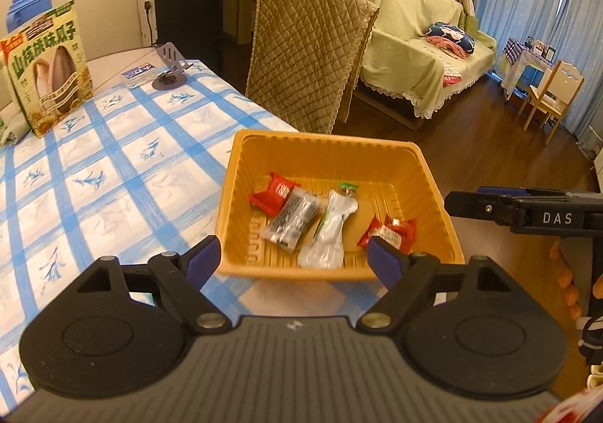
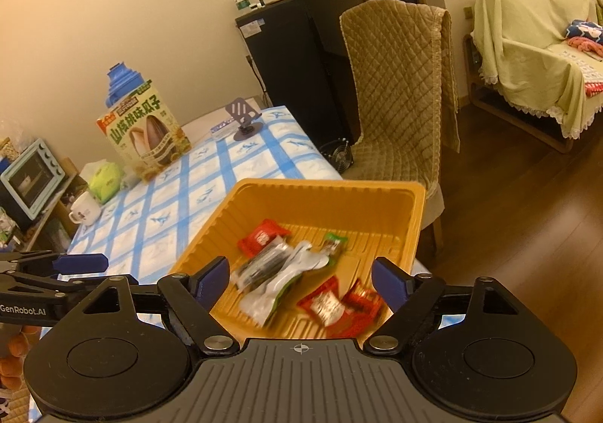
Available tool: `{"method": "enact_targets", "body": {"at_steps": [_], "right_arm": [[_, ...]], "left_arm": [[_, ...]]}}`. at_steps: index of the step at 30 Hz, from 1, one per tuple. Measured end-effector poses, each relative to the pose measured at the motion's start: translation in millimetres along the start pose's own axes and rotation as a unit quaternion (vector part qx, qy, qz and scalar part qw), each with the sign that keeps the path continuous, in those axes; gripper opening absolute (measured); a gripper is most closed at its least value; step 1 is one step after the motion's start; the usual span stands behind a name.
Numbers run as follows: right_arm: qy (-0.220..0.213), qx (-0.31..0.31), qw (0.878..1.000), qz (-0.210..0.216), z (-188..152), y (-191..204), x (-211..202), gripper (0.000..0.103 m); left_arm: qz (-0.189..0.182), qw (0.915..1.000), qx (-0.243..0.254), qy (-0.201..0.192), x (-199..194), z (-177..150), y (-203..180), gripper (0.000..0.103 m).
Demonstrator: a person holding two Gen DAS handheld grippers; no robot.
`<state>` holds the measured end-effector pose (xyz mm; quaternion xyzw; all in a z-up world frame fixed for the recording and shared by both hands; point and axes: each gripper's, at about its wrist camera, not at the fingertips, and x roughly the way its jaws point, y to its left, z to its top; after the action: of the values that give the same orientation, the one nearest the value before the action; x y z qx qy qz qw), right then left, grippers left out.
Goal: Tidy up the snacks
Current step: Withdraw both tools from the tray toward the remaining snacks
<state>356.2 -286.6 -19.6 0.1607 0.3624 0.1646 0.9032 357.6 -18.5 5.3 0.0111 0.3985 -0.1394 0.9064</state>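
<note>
Snacks (image 1: 301,219) (crinkly foil, clear plastic) in ribbed orange tray (image 1: 328,155); left gripper (image 1: 294,253), right gripper (image 2: 301,279) released.

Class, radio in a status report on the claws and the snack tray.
Left claw open, empty. Right claw open, empty. Snack packets lie in orange tray at table edge. Nothing blocking.

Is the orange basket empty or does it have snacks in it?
Not empty. The orange basket holds several wrapped snacks: red packets, a dark one and a white one.
</note>
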Motion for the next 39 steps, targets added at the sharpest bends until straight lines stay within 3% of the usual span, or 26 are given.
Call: {"method": "enact_targets", "body": {"at_steps": [17, 39], "right_arm": [[0.028, -0.002, 1.000, 0.003, -61.7, 65.3, -31.3, 0.082], [0.077, -0.013, 0.997, 0.002, -131.2, 143.7, -24.5, 0.082]], "left_arm": [[-0.005, 0.9989, -0.035, 0.031, -64.9, -82.9, 37.5, 0.084], [0.000, 0.9967, -0.058, 0.056, -106.6, -148.4, 92.6, 0.084]]}}
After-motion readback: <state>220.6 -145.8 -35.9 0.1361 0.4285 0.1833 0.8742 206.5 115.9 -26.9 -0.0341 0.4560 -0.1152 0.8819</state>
